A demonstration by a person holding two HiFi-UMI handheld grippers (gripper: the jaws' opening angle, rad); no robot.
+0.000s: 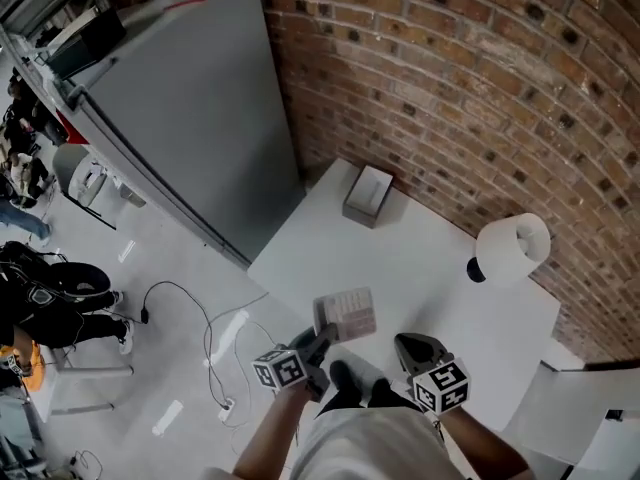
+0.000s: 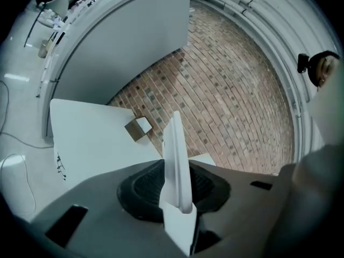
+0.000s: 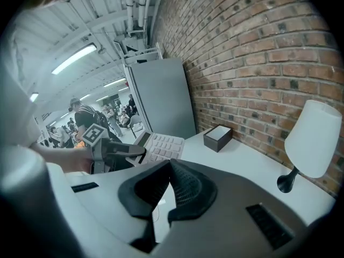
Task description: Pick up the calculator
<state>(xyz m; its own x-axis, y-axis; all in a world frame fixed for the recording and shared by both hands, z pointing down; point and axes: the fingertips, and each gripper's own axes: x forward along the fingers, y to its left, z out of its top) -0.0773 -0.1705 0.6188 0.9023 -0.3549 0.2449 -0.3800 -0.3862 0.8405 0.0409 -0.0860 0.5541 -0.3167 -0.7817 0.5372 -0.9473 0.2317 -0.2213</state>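
The calculator (image 1: pixel 347 313) is a flat white slab with rows of keys, held in the air over the near edge of the white table (image 1: pixel 430 268). My left gripper (image 1: pixel 320 338) is shut on its near end. In the left gripper view the calculator (image 2: pixel 176 155) stands edge-on between the two black pads (image 2: pixel 142 187). From the right gripper view its keyed face (image 3: pixel 161 144) shows, with the left gripper (image 3: pixel 121 150) clamped on it. My right gripper (image 1: pixel 413 348) hovers just to the right of it, jaws (image 3: pixel 171 168) shut on nothing.
A small grey box (image 1: pixel 368 196) sits at the table's far corner by the brick wall (image 1: pixel 480 88). A white lamp (image 1: pixel 512 246) stands at the right along the wall. A large grey cabinet (image 1: pixel 190 108) stands left of the table. Cables (image 1: pixel 205 338) lie on the floor.
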